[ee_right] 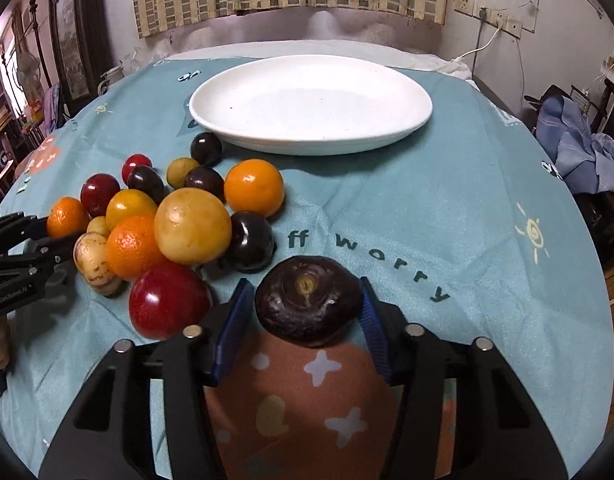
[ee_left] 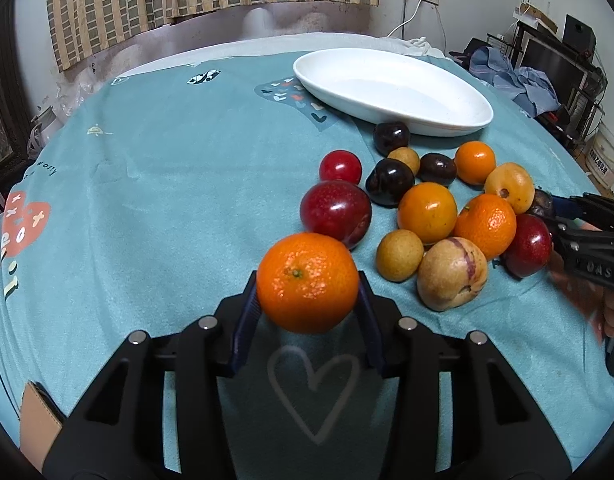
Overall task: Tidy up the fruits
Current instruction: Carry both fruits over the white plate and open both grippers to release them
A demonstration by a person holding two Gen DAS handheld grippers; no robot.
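Left tool [ee_left: 307, 292]: one orange [ee_left: 307, 282] | right tool [ee_right: 307, 308]: one dark fruit [ee_right: 307, 302] (clamped)

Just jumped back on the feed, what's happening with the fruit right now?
A person is sorting a pile of fruit on a teal tablecloth with two handheld grippers. The left gripper is clamped on an orange at the near left edge of the pile. The right gripper is clamped on a dark purple fruit at the pile's other side. The white plate behind the pile holds no fruit yet.
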